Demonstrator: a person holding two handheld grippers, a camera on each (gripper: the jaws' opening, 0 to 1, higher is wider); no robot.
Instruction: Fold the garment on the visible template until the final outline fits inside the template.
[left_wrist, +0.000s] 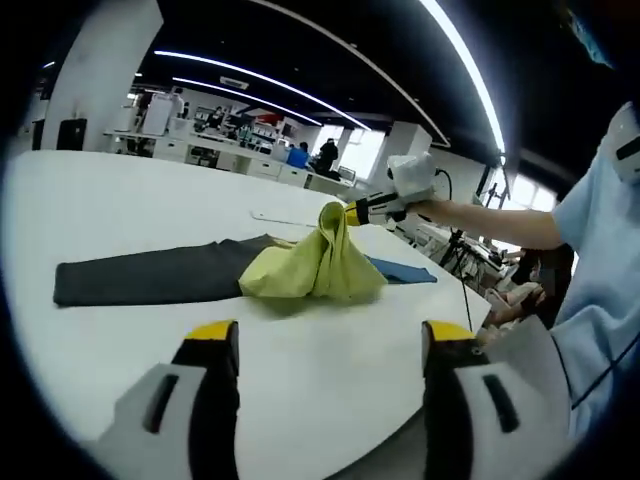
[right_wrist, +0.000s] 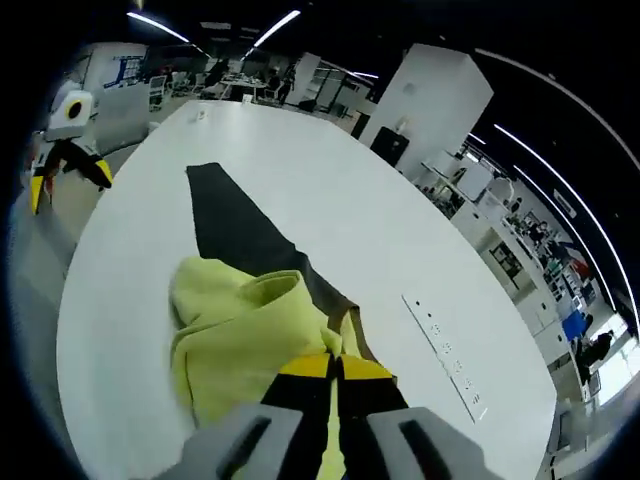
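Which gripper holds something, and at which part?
The right gripper pinches the yellow garment at its lifted top edge; the left gripper is open, holding nothing.

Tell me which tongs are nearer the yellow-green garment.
Right. The right tongs are shut on the yellow-green garment, lifting a peak of it off the white table. The left tongs are open, back from it with bare table between.
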